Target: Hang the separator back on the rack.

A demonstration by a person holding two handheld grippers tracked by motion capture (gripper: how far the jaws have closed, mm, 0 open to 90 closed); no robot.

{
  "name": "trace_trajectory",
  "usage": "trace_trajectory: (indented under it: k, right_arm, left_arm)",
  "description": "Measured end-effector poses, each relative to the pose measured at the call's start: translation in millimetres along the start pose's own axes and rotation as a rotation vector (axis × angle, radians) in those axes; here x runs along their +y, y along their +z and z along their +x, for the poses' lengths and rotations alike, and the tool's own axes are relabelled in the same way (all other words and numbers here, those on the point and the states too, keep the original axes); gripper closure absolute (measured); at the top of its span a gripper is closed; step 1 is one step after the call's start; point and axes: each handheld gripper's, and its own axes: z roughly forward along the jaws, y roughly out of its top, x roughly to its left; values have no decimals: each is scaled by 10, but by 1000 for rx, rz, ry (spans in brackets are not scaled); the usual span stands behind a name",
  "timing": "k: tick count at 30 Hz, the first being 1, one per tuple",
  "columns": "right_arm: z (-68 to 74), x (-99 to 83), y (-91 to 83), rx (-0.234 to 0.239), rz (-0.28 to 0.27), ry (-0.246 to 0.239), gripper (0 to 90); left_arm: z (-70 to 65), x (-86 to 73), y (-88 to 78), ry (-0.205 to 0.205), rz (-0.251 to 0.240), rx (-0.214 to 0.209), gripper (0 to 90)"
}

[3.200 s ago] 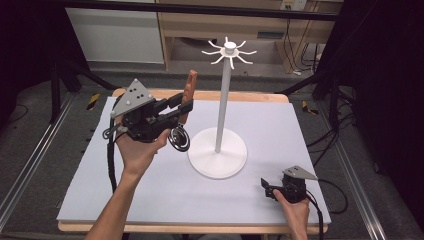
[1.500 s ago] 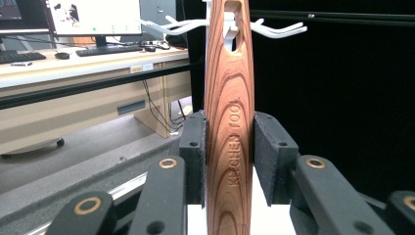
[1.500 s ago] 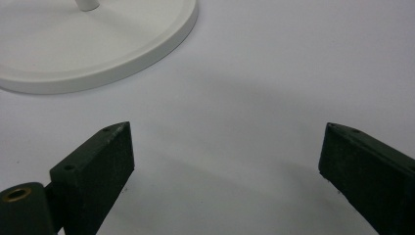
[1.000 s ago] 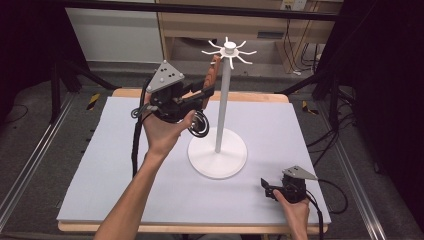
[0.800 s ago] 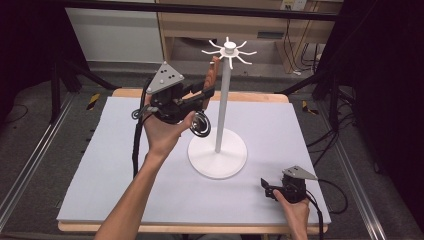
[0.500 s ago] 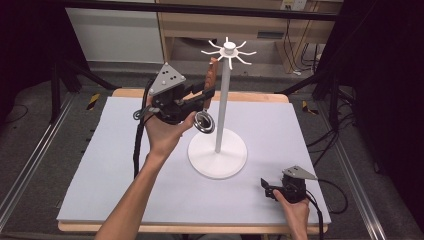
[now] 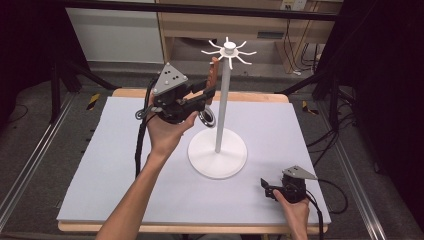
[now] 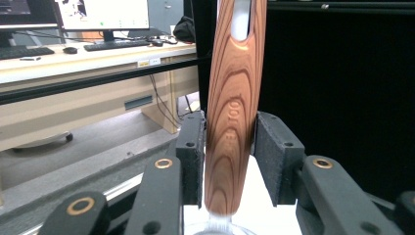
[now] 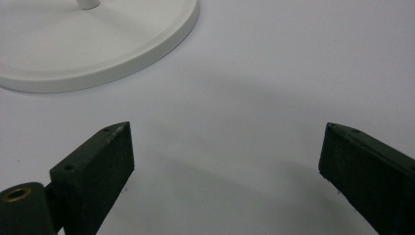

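Observation:
A white stand (image 7: 219,112) with a round base (image 7: 217,153) and a crown of hooks (image 7: 229,50) stands mid-table. My left gripper (image 7: 209,93) is raised beside the pole, just left of it, and is shut on a utensil's wooden handle (image 7: 214,74) that points up toward the hooks. In the left gripper view the striped handle (image 8: 234,122) sits upright between both pads, with a slot near its top. The utensil's round metal head (image 7: 206,118) hangs below the hand. My right gripper (image 7: 266,189) rests on the table's front right, open (image 9: 227,156), with nothing between its fingers.
A pale mat (image 7: 100,165) covers the wooden table. The stand's base rim (image 9: 147,46) lies just ahead of the right gripper. A black cable (image 7: 140,145) trails from the left gripper. Dark frame bars (image 7: 55,90) flank the table; shelving (image 7: 190,30) stands behind it.
The left gripper has carried the wooden-handled utensil up and to the right, close to the stand's pole, with its top near the hooks. The right gripper has stayed put.

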Motion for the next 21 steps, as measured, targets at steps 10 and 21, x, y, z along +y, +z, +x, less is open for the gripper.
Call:
trace_trajectory:
  k: [10,21]
  right_arm:
    - [-4,1,3,2,2,-4,67]
    - [-11,1,10,0,3,-7,67]
  left_arm:
    - [7,-47,-97,16,5,-5,595]
    - [117,-295,-273,5,37,14,494]
